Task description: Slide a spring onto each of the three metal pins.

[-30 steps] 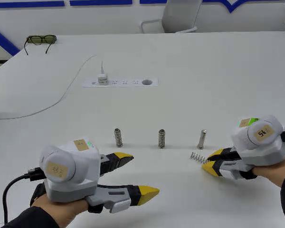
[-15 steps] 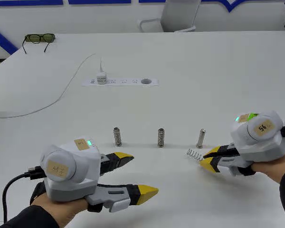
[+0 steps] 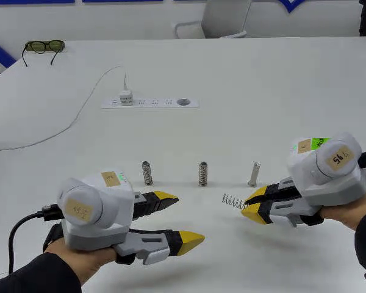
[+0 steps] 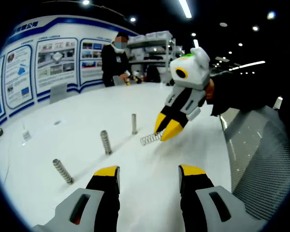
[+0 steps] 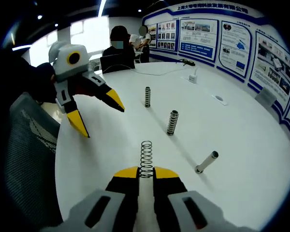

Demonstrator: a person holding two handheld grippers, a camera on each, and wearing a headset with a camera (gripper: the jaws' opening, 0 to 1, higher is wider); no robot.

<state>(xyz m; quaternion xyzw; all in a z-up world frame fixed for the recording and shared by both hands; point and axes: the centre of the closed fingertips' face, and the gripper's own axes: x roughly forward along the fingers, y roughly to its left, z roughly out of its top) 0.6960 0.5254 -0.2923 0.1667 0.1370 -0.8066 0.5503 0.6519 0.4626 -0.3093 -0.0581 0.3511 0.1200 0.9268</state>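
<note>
Three upright metal pins stand in a row on the white table. The left pin (image 3: pixel 147 173) and the middle pin (image 3: pixel 203 174) each wear a spring. The right pin (image 3: pixel 254 174) is bare, also seen as pin (image 5: pixel 206 162). My right gripper (image 3: pixel 249 207) is shut on one end of a loose spring (image 3: pixel 232 201), lifted just above the table, in front and left of the bare pin. The spring (image 5: pixel 146 158) sticks straight out from its jaws. My left gripper (image 3: pixel 177 218) hovers open and holds nothing, near the table's front edge.
A white power strip (image 3: pixel 149 102) with a plugged charger and its cable lies further back. Dark glasses (image 3: pixel 43 46) rest at the far left corner. A chair (image 3: pixel 216 18) stands behind the table. People sit at the table's far end (image 5: pixel 120 41).
My right gripper has risen and moved left with the spring, carrying it off the table surface. The left gripper has stayed roughly in place; the head camera has shifted slightly.
</note>
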